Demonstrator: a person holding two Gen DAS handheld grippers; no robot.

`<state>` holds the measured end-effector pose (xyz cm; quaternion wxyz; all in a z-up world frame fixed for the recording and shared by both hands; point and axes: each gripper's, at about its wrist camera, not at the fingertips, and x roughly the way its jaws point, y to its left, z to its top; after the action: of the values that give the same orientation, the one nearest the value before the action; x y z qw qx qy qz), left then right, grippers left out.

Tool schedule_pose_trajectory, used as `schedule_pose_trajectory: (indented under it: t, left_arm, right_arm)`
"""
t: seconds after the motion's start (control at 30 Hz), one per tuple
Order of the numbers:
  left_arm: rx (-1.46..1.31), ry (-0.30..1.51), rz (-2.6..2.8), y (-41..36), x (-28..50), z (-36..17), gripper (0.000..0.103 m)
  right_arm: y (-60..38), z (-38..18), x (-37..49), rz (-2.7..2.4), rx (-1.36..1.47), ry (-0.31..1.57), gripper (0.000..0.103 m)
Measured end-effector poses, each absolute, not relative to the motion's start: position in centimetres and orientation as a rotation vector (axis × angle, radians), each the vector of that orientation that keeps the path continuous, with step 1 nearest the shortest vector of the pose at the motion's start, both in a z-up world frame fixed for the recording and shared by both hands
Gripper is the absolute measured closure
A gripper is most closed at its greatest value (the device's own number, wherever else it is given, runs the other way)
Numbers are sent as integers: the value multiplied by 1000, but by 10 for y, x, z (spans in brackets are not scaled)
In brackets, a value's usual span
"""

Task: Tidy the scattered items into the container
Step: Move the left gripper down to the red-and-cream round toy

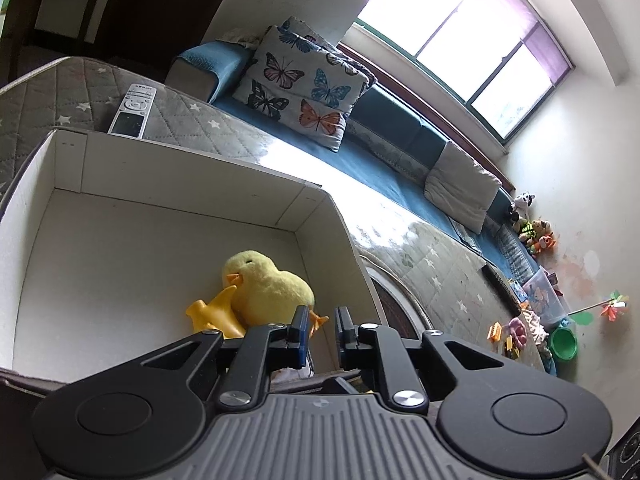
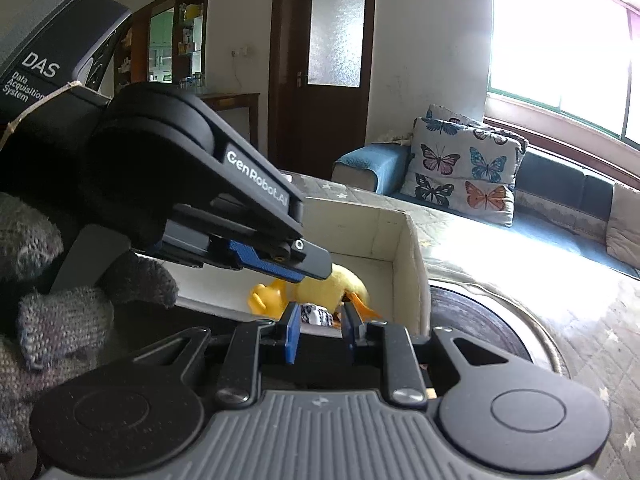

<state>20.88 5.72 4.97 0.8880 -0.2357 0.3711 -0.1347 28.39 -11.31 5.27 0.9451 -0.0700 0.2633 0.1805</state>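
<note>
A white cardboard box [image 1: 160,184] stands on the quilted table. Inside it lie a yellow plush duck [image 1: 268,284] and a yellow rubber toy [image 1: 214,312]. My left gripper [image 1: 320,334] hovers over the box's near right corner, jaws open a little and empty. In the right wrist view the box [image 2: 404,248] holds the duck [image 2: 328,284], the yellow toy [image 2: 266,298] and a black-and-white patterned item [image 2: 316,314]. My right gripper [image 2: 320,332] is at the box's near edge, jaws open around nothing. The left gripper body [image 2: 224,184] reaches over the box from the left.
A remote control [image 1: 132,110] lies on the grey star-quilted cover [image 1: 208,128] behind the box. A blue sofa [image 1: 360,152] with a butterfly cushion [image 1: 300,84] runs along the window. Small toys [image 1: 516,332] and a green bowl [image 1: 564,342] lie at the far right.
</note>
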Motion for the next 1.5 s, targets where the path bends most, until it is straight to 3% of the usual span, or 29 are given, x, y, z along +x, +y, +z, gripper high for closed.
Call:
schedule_pose_trajectory:
  t: [0.1,0.23,0.33,0.43,0.77,0.83,1.2,1.5]
  left_arm:
    - [-477,769,-289,53,201,52,88]
    - [-456,769,-307,46,192,54,87]
    - [-432,772,-315,39,183,55,84]
    - [-417,779,-321,33,177,53,83]
    - [-372,819,-333,16,163,42,79]
    - [-363,825,-333,13,161,40,78]
    - [-331,874,-345,-6,155,25,75]
    - [-322,915,-363,-19,157,18,73]
  right_arm:
    - [-119,54,275,361,-134,533,81]
    - [-125,53,261,352,-135,532,70]
    - [-129,52,249,345,-138,534,68]
    - [-135,49,238,335,-136,542,56]
    - [-154,37,221,290,-126,577,40]
    - [-157,34,217,282,-118,582,31]
    - [-173,14,198,226,-73,631,24]
    - [-178,4,192,197,-57,666,24]
